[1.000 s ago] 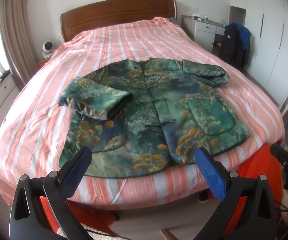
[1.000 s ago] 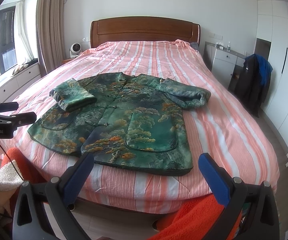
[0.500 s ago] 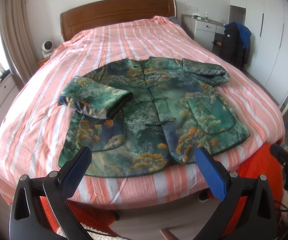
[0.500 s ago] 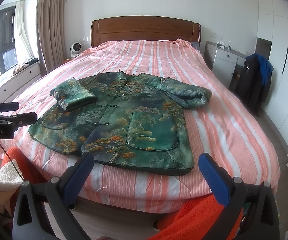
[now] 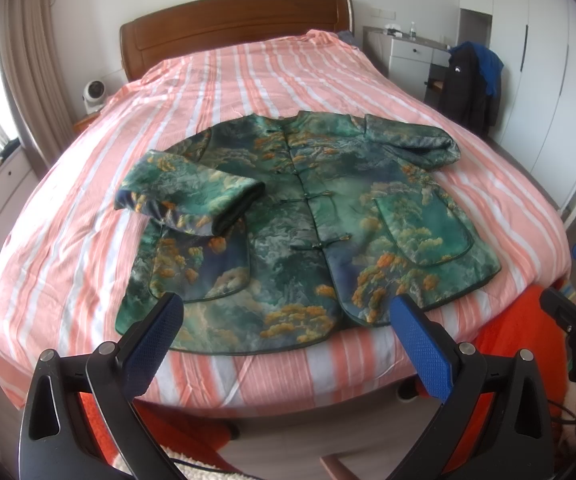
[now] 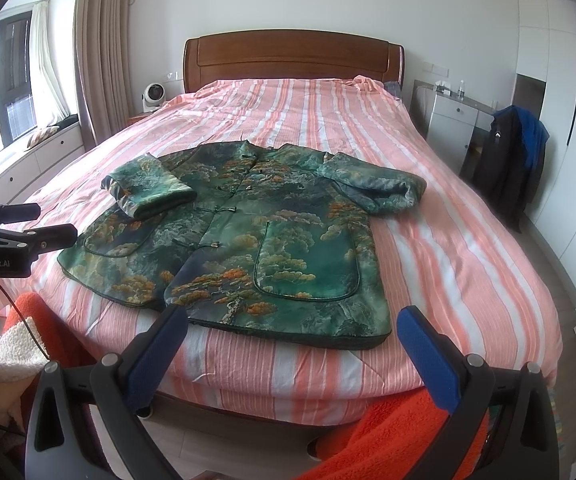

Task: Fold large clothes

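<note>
A green jacket [image 5: 308,224] [image 6: 247,236] printed with orange and teal trees lies flat, buttoned front up, on the pink-and-white striped bed [image 5: 247,76] [image 6: 448,240]. Its hem faces the foot of the bed. Both sleeves are folded in: the left sleeve [image 5: 191,196] [image 6: 147,188] lies across the chest, the right sleeve [image 5: 412,140] [image 6: 376,188] is bunched at the shoulder. My left gripper [image 5: 285,334] hangs open at the foot of the bed, short of the hem. My right gripper [image 6: 292,344] is open too, just before the hem's right corner. Neither holds anything.
A wooden headboard [image 6: 292,60] stands at the far end. A chair with dark and blue clothes [image 6: 516,160] and a white dresser [image 6: 452,120] are on the right, beside white wardrobes. Curtains and a window seat [image 6: 47,148] are on the left. Orange fleece [image 6: 400,436] lies below the grippers.
Both views have shifted very slightly; the jacket and its sleeves lie as before. Both grippers stay open.
</note>
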Demonstrator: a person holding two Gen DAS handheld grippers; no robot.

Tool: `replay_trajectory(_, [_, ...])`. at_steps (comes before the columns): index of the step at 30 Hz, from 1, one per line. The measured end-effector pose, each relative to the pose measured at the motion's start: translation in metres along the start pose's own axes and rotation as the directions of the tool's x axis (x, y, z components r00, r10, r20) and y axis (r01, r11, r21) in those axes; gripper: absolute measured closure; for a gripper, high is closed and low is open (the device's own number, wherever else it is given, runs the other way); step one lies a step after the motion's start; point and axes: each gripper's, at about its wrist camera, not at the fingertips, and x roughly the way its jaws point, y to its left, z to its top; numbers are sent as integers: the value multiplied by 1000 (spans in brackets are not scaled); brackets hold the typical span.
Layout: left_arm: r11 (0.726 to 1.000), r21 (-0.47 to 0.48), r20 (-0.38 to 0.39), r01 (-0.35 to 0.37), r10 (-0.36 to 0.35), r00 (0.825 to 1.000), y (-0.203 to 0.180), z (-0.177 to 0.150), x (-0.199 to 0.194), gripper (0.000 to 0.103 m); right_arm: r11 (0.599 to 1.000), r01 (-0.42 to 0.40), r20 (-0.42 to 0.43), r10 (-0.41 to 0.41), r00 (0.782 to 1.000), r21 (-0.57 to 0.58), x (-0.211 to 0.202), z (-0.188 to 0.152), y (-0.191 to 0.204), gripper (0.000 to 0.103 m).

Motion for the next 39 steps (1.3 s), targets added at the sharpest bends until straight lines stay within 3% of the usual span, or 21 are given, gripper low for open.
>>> replay_trajectory(39, [1000,1,-1,-2,2,1000,-1,1,0,0,1000,-17,-6,17,1000,2,1,-1,0,0])
